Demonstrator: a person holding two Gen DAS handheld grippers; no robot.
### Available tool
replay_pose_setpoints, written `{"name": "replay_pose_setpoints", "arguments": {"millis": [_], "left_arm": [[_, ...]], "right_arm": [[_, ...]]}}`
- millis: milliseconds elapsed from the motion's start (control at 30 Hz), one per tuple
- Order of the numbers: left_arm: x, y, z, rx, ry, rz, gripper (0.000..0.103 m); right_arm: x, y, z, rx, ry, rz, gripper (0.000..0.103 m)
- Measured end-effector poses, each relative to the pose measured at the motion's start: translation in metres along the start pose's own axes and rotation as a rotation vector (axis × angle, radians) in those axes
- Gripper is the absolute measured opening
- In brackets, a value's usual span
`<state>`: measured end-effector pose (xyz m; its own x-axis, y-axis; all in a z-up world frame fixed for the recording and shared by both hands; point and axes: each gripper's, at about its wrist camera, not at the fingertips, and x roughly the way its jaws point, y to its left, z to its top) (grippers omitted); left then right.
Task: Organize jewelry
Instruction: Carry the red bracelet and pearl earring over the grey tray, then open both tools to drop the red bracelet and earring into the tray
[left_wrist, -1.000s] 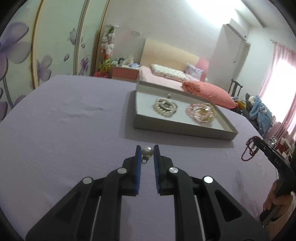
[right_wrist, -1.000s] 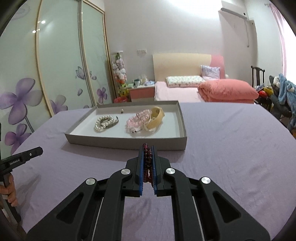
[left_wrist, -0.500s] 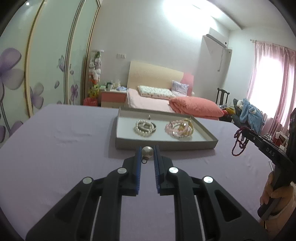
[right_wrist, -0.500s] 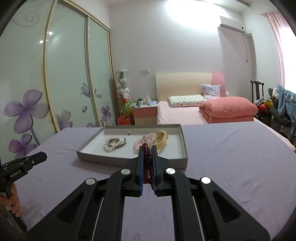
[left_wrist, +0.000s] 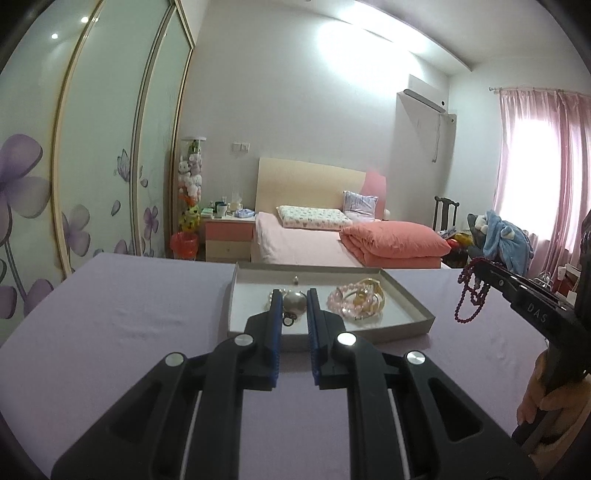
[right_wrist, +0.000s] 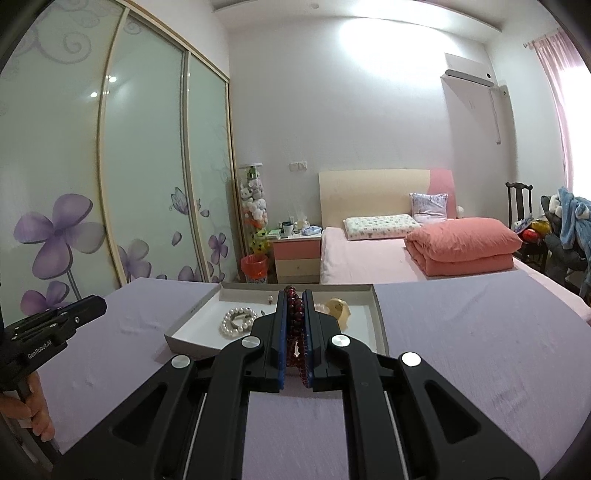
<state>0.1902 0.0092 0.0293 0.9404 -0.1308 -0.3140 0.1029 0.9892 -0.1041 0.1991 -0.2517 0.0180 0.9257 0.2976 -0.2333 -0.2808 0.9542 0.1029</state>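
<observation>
My left gripper (left_wrist: 294, 301) is shut on a pearl earring (left_wrist: 294, 303) and holds it above the purple table, in front of the grey tray (left_wrist: 417, 301). My right gripper (right_wrist: 294, 299) is shut on a dark red bead bracelet (right_wrist: 294, 314), which dangles from its tip in the left wrist view (left_wrist: 470, 295). The tray (right_wrist: 192, 308) holds a white pearl bracelet (right_wrist: 238, 322), a pink bead bracelet (left_wrist: 349, 306), a yellow bangle (right_wrist: 340, 309) and a small earring (left_wrist: 295, 280).
The purple tablecloth (left_wrist: 122, 321) covers a wide table. Behind it are a bed (left_wrist: 310, 245), a nightstand (left_wrist: 229, 240), sliding wardrobe doors (right_wrist: 147, 166) and a chair with clothes (left_wrist: 498, 240). The left gripper's body shows at the left edge of the right wrist view (right_wrist: 48, 332).
Both grippers have risen and tilted up, so more of the room shows and the tray sits lower in view. Each still holds its jewelry.
</observation>
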Motion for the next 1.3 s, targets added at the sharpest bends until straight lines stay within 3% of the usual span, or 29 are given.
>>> {"name": "replay_pose_setpoints", "arguments": {"millis": [833, 1100, 1300], "left_arm": [[0.036, 0.001, 0.008, 0.002, 0.017, 0.003, 0.014], [0.086, 0.0, 0.035, -0.013, 0.002, -0.007, 0.014], [0.125, -0.001, 0.042, -0.014, 0.019, -0.002, 0.014]], "right_arm": [[0.037, -0.003, 0.013, 0.0, 0.03, -0.035, 0.009], [0.074, -0.008, 0.035, 0.007, 0.004, -0.023, 0.009], [0.117, -0.014, 0.029, 0.025, 0.062, -0.027, 0.009]]}}
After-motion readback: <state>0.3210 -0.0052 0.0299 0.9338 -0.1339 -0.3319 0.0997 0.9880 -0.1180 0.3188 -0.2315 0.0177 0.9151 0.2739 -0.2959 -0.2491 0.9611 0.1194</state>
